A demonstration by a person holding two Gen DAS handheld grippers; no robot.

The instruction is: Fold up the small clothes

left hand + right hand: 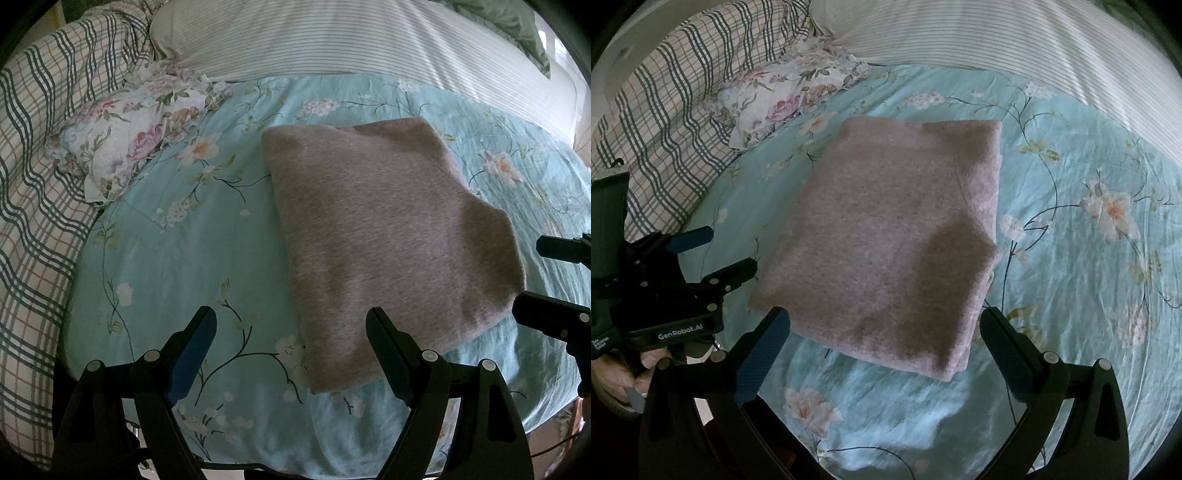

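Left claw [291, 328] agape — folded garment [388, 236] just beyond, untouched.

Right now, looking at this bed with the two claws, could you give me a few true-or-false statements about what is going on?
1. The pinkish-grey knit garment lies folded on the turquoise floral bedsheet. True.
2. The left claw is clamped on the garment. False: its fingers stand open, gripping nothing.
3. A small rose-print frilled pillow lies beside the checked blanket. True.
4. The right claw holds the pillow. False: it is open, near the garment's front edge.
5. The garment hangs off the bed. False: it rests wholly on the sheet.
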